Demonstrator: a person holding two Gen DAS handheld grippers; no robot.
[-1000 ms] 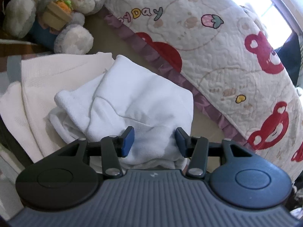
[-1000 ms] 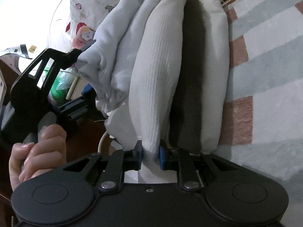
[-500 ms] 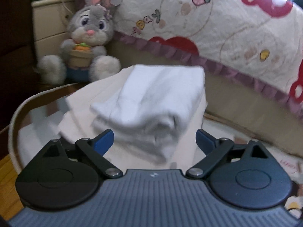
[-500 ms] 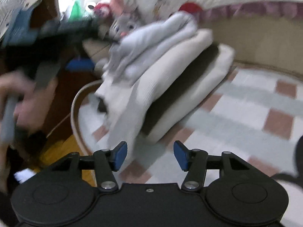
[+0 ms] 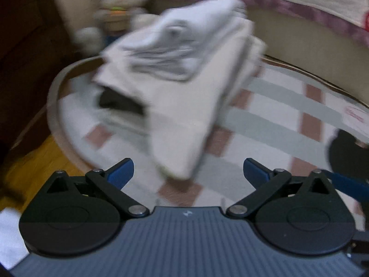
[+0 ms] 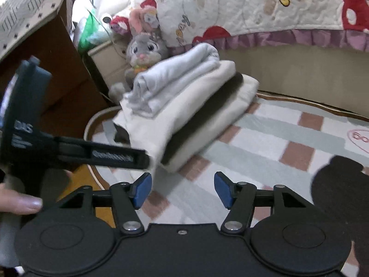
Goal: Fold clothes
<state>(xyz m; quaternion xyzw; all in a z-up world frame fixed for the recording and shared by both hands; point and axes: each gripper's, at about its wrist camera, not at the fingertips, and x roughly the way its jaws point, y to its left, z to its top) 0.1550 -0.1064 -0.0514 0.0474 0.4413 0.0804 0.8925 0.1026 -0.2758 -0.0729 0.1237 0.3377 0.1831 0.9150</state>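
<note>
A stack of folded clothes (image 6: 184,106) lies on a checked rug (image 6: 276,133): a pale white-blue garment (image 6: 180,78) on top, a cream knit (image 6: 156,124) under it, a dark layer (image 6: 203,115), and cream cloth at the bottom. The stack is blurred in the left wrist view (image 5: 180,73). My left gripper (image 5: 188,173) is open and empty, just short of the stack's near corner. My right gripper (image 6: 182,190) is open and empty, a little in front of the stack. The left gripper's body (image 6: 76,152) shows at left in the right wrist view.
A grey plush rabbit (image 6: 145,48) sits behind the stack, against a bed with a bear-print quilt (image 6: 253,7). A brown cabinet (image 6: 53,69) and wooden floor (image 5: 30,161) lie left. A dark shape (image 6: 339,184) lies on the rug at right.
Both grippers have let go of the stack, opened wide and pulled back from it. The stack now rests on the rug by itself.
</note>
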